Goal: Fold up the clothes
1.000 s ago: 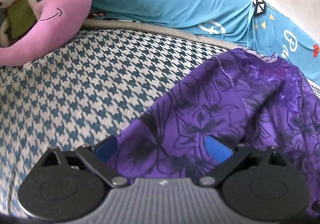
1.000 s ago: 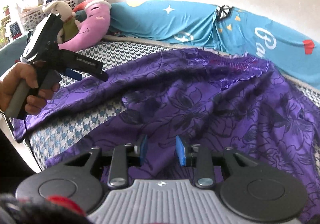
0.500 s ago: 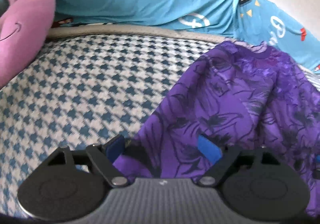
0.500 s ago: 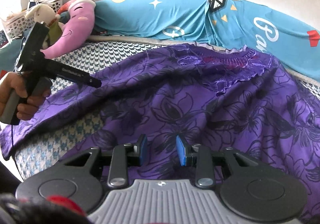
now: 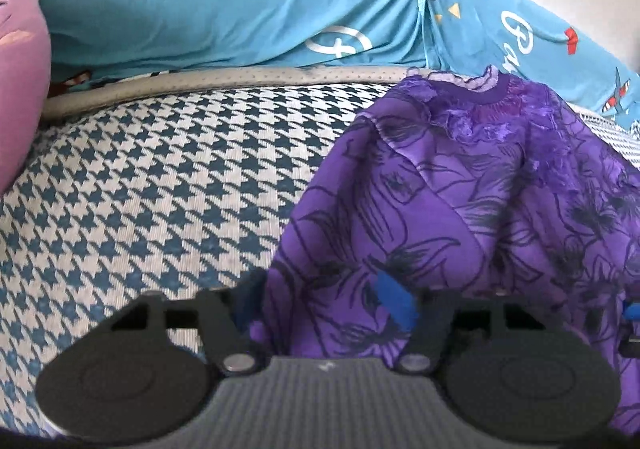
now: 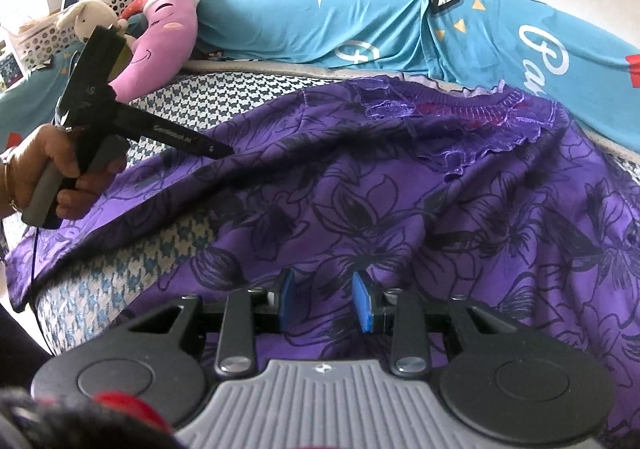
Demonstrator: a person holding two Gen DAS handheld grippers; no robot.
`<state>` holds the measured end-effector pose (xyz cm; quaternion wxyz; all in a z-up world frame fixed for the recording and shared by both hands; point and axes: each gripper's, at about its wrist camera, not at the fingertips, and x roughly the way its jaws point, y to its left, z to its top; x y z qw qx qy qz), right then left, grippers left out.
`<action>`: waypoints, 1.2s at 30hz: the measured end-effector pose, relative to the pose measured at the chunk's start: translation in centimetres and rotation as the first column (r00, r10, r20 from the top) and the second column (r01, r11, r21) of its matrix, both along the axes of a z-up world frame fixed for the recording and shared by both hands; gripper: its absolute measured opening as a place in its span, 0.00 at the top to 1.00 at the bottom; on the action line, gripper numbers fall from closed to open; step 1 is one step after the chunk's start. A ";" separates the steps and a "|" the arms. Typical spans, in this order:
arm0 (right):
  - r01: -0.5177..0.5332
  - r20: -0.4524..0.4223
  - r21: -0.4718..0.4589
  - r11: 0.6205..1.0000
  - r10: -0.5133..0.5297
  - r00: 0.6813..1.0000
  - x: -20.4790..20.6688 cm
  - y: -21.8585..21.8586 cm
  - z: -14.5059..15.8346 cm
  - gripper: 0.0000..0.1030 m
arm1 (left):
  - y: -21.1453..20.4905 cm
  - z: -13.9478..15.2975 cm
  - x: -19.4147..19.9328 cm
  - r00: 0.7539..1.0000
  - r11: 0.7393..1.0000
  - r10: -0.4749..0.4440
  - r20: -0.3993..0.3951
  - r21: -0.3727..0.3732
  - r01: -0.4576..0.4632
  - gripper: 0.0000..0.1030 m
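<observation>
Two views covered the moment. Through the left wrist camera, the left gripper (image 5: pixel 324 309) had purple cloth between its spread fingers, one blue pad (image 5: pixel 394 303) showing; whether it truly pinched the purple floral top (image 5: pixel 500 201) I cannot tell. That top lay partly lifted off the houndstooth bedcover (image 5: pixel 160 189). From the right wrist, the right gripper (image 6: pixel 324 299) stood released, pads parted above the top's body (image 6: pixel 400 201), while the hand (image 6: pixel 52 173) held the other tool at the sleeve. Thin fabric might slip loose and bunch unevenly.
</observation>
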<state>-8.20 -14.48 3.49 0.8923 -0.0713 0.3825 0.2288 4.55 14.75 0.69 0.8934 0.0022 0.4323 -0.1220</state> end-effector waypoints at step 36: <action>0.056 0.037 0.048 0.997 -0.058 0.998 3.1 -0.5 0.6 0.69 | 1.9 3.9 6.6 0.815 0.816 0.561 0.142 0.072 -0.574 0.56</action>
